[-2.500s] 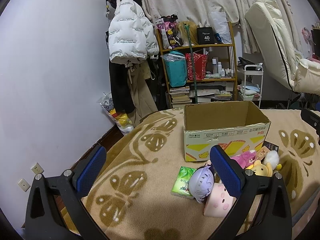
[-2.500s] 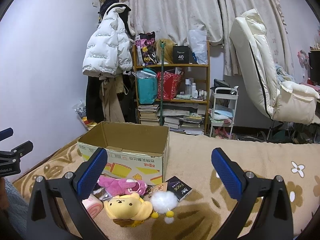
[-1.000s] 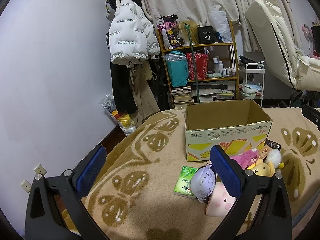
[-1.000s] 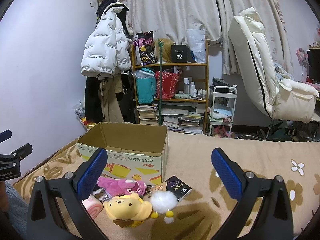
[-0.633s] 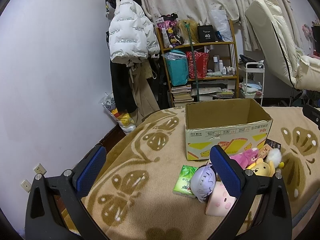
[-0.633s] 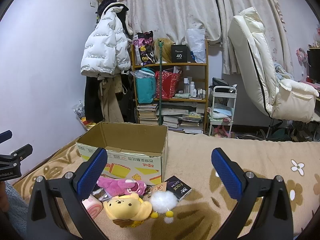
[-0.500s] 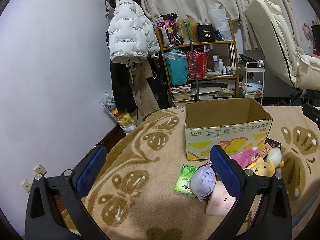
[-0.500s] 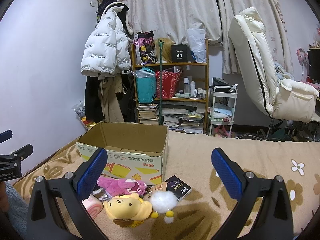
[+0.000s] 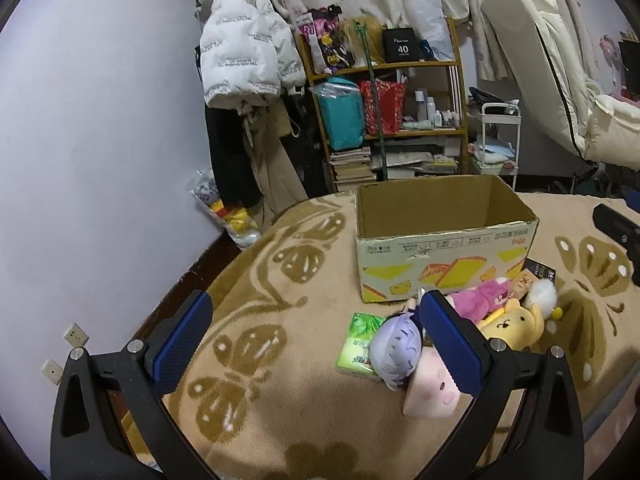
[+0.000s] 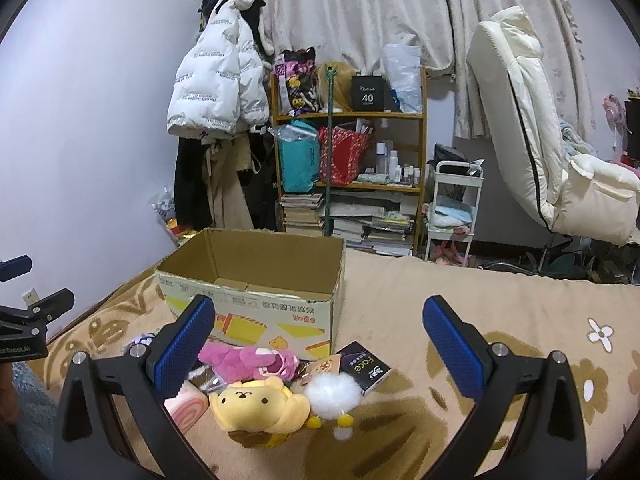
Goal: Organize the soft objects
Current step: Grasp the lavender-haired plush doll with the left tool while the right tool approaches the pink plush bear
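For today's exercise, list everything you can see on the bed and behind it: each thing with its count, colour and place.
cardboard box: one, brown, open, on blanket
yellow plush: one, before box
pink plush: one, against box front
white pompom: one, right of yellow plush
purple-haired doll: one, left of plushes
pink roll plush: one, nearest
green packet: one, beside doll
black packet: one, by box corner
white jacket: one, hanging
shelf: one, wooden, behind
cream chair: one, right
left gripper: open
right gripper: open

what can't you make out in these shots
- Cardboard box floor: left wrist view, hidden by its front wall; right wrist view shows only a strip.
- Pink roll plush: right wrist view, partly behind the right gripper finger.
- Black booklet: left wrist view, print too small.
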`<move>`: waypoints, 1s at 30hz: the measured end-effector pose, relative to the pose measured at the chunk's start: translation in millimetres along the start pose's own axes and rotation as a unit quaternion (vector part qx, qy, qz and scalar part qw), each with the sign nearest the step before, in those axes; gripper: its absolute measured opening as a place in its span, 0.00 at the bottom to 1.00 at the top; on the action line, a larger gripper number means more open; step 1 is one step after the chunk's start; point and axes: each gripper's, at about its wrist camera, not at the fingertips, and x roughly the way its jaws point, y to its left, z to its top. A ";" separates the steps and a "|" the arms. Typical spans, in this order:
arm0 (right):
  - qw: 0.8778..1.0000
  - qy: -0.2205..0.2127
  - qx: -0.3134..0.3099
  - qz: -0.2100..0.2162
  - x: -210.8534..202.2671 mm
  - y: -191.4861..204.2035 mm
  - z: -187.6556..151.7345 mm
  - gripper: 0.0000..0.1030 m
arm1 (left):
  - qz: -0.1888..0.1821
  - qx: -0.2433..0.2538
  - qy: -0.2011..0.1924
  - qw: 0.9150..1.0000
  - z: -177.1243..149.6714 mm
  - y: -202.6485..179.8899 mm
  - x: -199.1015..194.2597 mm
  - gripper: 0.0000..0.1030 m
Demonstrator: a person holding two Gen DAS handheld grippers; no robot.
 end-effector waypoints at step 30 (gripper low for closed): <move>0.987 0.141 0.026 0.069 107.9 20.7 -23.7 1.00 | -0.059 0.035 0.140 0.988 -4.6 -46.0 90.1 0.99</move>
